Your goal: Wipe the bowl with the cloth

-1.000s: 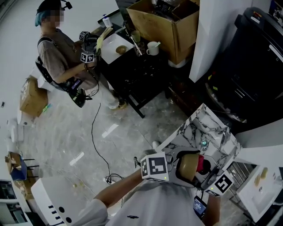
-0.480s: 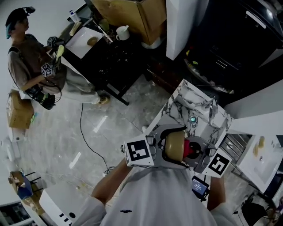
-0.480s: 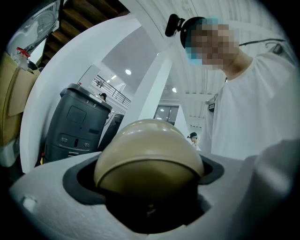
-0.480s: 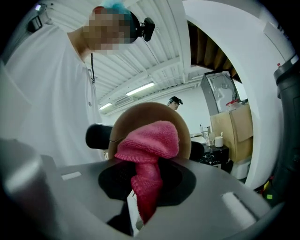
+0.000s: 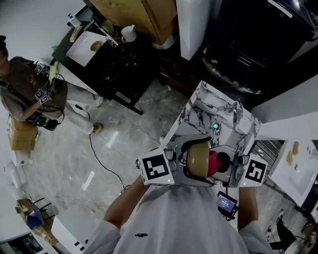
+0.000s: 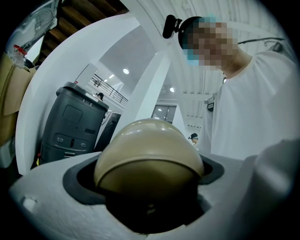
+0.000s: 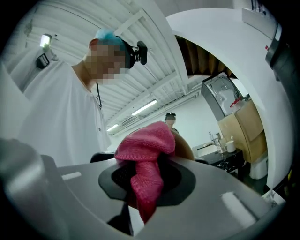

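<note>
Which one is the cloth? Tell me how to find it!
Find the white marbled tabletop. Just below it, the right gripper holds a knitted pink cloth at the round tan bowl. It's the only bright, soft thing there.

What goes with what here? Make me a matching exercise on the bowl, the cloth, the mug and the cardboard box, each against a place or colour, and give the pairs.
Things:
1. bowl
2. cloth
3. mug
4. cardboard box

Places and colours:
A. pink, gripped in the right claw
B. white, standing on the dark table
C. brown, beside the mug
D. tan, gripped in the left claw

Pairs: 1-D, 2-A, 3-B, 4-C.
</note>
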{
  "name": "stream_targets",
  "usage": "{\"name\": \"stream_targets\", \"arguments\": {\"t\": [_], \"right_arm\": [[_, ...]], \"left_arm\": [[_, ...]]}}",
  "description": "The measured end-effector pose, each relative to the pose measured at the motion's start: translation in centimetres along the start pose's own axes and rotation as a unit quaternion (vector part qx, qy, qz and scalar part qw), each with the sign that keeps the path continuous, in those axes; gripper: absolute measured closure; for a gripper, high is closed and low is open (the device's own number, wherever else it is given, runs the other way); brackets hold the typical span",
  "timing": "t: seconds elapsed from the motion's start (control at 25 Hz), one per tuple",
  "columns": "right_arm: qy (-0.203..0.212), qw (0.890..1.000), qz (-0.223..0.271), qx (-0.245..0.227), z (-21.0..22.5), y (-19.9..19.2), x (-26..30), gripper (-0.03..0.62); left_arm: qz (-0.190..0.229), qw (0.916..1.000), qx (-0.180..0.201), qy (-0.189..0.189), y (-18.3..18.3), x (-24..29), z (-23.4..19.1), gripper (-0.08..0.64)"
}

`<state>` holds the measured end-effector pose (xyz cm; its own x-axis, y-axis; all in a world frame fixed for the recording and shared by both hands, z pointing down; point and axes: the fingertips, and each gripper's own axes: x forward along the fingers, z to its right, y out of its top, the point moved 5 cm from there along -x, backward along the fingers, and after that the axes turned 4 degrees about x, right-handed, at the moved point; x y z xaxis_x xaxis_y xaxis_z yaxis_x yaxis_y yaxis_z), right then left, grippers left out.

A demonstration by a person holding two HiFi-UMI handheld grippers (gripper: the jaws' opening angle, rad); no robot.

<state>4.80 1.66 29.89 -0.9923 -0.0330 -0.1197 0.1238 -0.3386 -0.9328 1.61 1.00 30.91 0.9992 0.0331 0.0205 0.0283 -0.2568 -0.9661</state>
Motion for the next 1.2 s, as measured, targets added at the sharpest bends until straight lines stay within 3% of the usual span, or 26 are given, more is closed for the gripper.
{"name": "stream_targets", "arguments": {"t": [0.28,0.64,0.92,1.2], "right_arm": [[-0.076,0.997,-0.005,-0.027,2.1,-0.3,0.0,0.499],[-0.102,0.988,-0.083,-0.079,2.1,-1.3,1.5,0.502],[-0.061,0.987,-0.134,-0.069,0.8,-2.6,1.1,0.505],[0.03,0.997,-0.066,-0.027,-0.4,-1.5,0.6,0.505]], "left_arm": [[-0.006,0.9999,-0.006,0.012,-0.5,0.0,-0.1,0.008],[-0.004,0.9995,0.009,0.031,0.1,-1.1,-0.1,0.008],[-0.004,0.9996,0.007,0.028,-0.1,-0.8,-0.1,0.008],[-0.004,0.9996,0.022,0.016,0.1,-0.3,0.2,0.008]]}}
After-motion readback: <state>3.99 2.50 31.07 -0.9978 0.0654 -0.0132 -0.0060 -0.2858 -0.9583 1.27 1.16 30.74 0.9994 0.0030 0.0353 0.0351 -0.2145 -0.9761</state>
